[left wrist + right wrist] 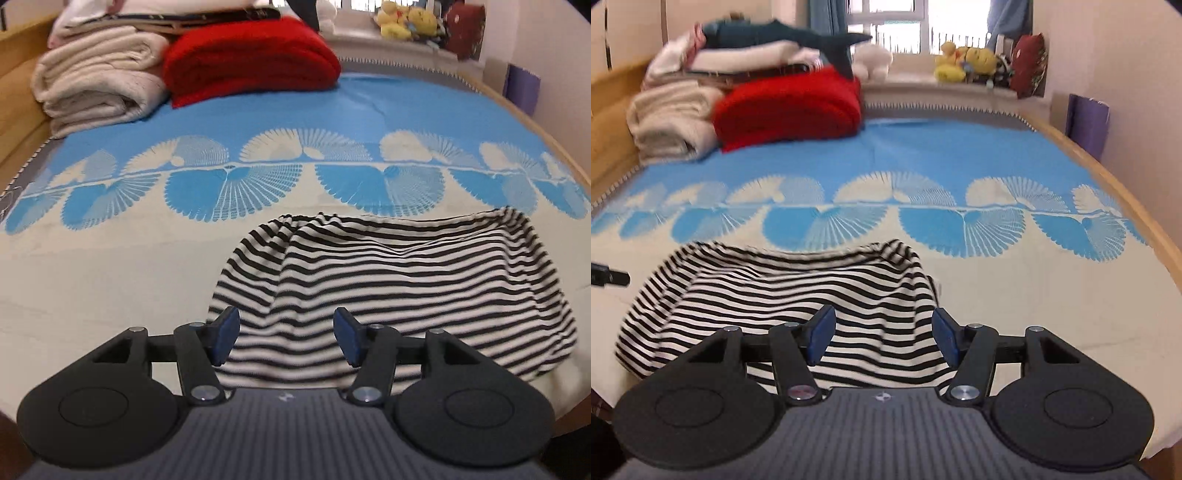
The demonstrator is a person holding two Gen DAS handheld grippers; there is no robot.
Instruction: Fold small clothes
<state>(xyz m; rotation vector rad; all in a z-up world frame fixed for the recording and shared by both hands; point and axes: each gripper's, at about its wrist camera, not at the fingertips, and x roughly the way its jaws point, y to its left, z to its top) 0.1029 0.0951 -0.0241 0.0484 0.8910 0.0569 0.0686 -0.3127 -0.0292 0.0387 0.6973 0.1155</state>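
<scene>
A small black-and-white striped garment (388, 288) lies rumpled on the cream part of the bedspread, near the bed's front edge. My left gripper (286, 338) is open, its blue pads over the garment's near left part, holding nothing. In the right wrist view the same garment (783, 299) lies ahead and to the left. My right gripper (882, 341) is open over the garment's near right edge, holding nothing. A black part of the left tool (609, 277) pokes in at the left edge.
The blue and cream patterned bedspread (258, 110) covers the bed. A red blanket (251, 59) and folded cream blankets (96, 81) are stacked at the far left. A wooden bed rail (1108, 177) runs along the right. Plush toys (964, 61) sit on the windowsill.
</scene>
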